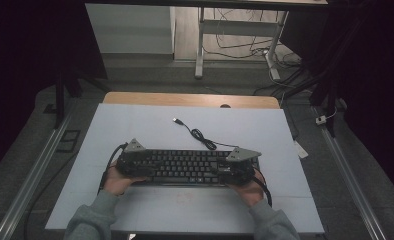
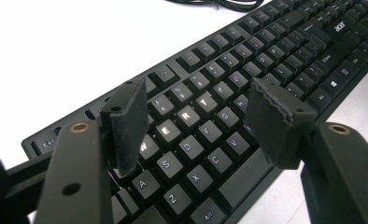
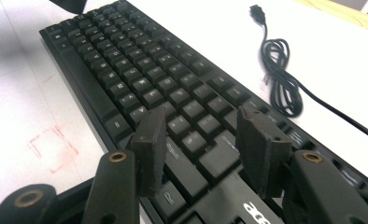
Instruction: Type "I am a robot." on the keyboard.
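Note:
A black keyboard (image 1: 185,167) lies flat on the white table cover (image 1: 135,125), near the front. Its black cable (image 1: 202,136) coils behind it and ends in a loose USB plug (image 1: 176,120). My left gripper (image 1: 146,166) hangs over the keyboard's left end, and in the left gripper view it (image 2: 198,93) stands open just above the letter keys (image 2: 187,116). My right gripper (image 1: 226,169) is over the right end. Its own view shows it (image 3: 201,119) open above the keys (image 3: 126,70), with the coiled cable (image 3: 280,88) off to the right. Neither grips anything.
A wooden table edge (image 1: 190,99) shows beyond the white cover. Behind it on the floor are desk legs and loose cables (image 1: 265,47). Metal rails (image 1: 30,175) run along both sides. A faint red mark (image 1: 185,196) lies in front of the keyboard.

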`<state>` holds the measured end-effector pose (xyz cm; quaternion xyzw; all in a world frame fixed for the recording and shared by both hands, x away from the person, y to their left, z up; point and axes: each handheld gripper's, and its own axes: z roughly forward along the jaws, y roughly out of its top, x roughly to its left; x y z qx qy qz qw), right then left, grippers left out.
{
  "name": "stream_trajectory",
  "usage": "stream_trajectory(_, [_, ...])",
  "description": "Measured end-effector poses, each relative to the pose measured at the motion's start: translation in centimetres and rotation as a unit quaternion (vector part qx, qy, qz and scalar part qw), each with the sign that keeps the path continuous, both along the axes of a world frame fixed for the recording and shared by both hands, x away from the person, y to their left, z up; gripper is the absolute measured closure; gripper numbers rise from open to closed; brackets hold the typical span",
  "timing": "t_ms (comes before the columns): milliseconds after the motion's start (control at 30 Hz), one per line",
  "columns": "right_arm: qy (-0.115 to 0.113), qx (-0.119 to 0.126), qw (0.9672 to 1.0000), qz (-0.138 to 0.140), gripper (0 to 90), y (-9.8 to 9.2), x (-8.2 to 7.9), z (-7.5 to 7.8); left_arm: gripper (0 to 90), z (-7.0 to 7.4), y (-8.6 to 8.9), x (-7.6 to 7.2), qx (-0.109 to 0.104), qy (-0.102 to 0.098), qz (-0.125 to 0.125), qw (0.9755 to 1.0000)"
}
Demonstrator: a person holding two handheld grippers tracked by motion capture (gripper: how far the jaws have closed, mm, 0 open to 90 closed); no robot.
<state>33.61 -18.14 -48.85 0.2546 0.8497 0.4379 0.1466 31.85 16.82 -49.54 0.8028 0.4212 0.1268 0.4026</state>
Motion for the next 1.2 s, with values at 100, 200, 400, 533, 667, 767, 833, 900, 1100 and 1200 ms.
stream_trajectory(100, [0.001, -0.003, 1.0, 0.005, 55.0, 0.7, 0.1, 0.0, 38.0, 0.0, 0.0, 0.0, 0.001, 0.0, 0.0, 1.0])
stream_trajectory(200, [0.002, -0.004, 0.9999, 0.012, 60.3, 1.3, 0.1, -0.1, 37.8, 0.0, -0.1, 0.0, 0.001, 0.001, -0.001, 1.0])
stream_trajectory(400, [0.016, 0.003, 0.9993, 0.033, 84.0, 2.4, 0.4, -0.2, 37.6, -0.1, -0.1, 0.1, 0.002, 0.002, 0.0, 1.0])
stream_trajectory(533, [0.026, -0.002, 0.9985, 0.048, 89.6, 4.0, 0.9, -0.6, 37.6, -0.1, -0.1, 0.0, 0.002, 0.001, 0.0, 1.0])
stream_trajectory(667, [0.028, -0.018, 0.9978, 0.058, 89.6, 5.4, 1.1, -1.1, 37.5, -0.1, -0.1, 0.1, 0.002, 0.003, 0.001, 1.0])
stream_trajectory(767, [0.027, -0.024, 0.9977, 0.058, 89.5, 6.3, 1.3, -1.4, 37.2, -0.1, -0.2, 0.0, 0.003, 0.003, -0.001, 1.0])
stream_trajectory(833, [0.025, -0.031, 0.9977, 0.056, 89.6, 6.8, 1.5, -1.5, 37.2, -0.1, -0.2, 0.0, 0.004, 0.002, -0.002, 1.0])
stream_trajectory(900, [0.025, -0.032, 0.9978, 0.051, 89.5, 7.1, 1.8, -1.6, 37.2, -0.1, -0.2, 0.0, 0.003, 0.001, -0.002, 1.0])
stream_trajectory(1100, [0.025, -0.034, 0.9983, 0.04, 89.5, 7.8, 3.0, -2.1, 37.0, -0.1, 0.0, 0.0, 0.003, 0.002, 0.0, 1.0])
stream_trajectory(1200, [0.027, -0.038, 0.9983, 0.036, 89.5, 8.2, 3.4, -2.4, 37.0, 0.0, 0.0, 0.0, 0.003, 0.001, 0.001, 1.0])
